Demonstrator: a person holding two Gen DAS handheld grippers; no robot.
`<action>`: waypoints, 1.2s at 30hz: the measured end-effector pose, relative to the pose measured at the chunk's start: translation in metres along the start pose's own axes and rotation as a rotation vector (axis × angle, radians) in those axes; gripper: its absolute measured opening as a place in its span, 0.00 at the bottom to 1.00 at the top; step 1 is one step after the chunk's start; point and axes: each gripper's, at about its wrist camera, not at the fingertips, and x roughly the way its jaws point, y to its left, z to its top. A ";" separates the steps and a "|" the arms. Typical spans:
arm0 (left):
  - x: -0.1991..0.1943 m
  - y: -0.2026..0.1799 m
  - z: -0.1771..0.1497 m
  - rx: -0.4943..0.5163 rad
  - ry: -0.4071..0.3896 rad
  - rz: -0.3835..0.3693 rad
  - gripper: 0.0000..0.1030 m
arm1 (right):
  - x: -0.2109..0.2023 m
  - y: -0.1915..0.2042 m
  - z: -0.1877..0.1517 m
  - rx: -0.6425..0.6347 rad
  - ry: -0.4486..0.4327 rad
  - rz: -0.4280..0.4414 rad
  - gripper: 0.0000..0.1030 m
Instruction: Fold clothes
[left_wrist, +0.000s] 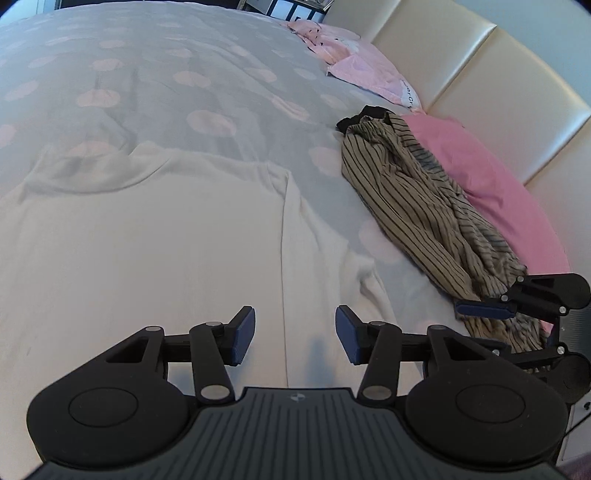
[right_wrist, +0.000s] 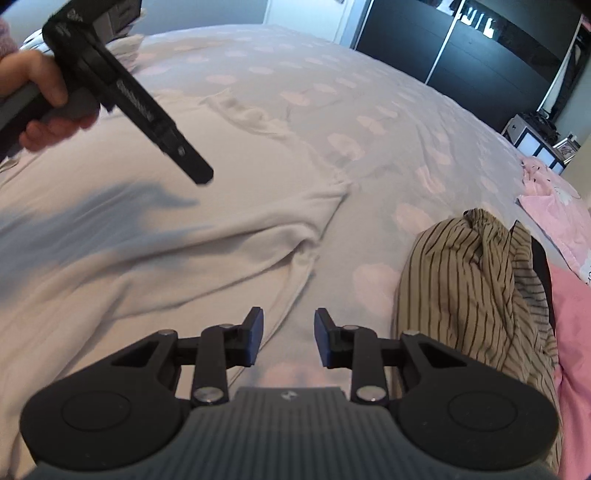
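Two tongs, left tongs (left_wrist: 295, 334) and right tongs (right_wrist: 289, 338) both released, soft white shirt (left_wrist: 147, 236), crumpled striped garment (left_wrist: 417, 206)

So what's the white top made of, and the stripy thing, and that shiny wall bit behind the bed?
The white top looks like soft matte knit, maybe cotton: it lies in gentle folds. The stripy garment seems a thin, light woven cloth, since it crumples into many small creases. The headboard looks like glossy cream leather or vinyl: padded panels catch the light. I can't tell real from fake.
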 end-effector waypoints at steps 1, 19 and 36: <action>0.010 0.002 0.007 -0.005 0.002 -0.004 0.45 | 0.006 -0.006 0.003 0.012 -0.011 0.001 0.32; 0.098 0.037 0.059 -0.207 -0.044 -0.185 0.10 | 0.085 -0.032 0.014 0.122 -0.011 0.085 0.13; 0.060 0.066 0.048 -0.226 -0.058 0.021 0.02 | 0.086 -0.055 0.004 0.284 0.080 0.068 0.09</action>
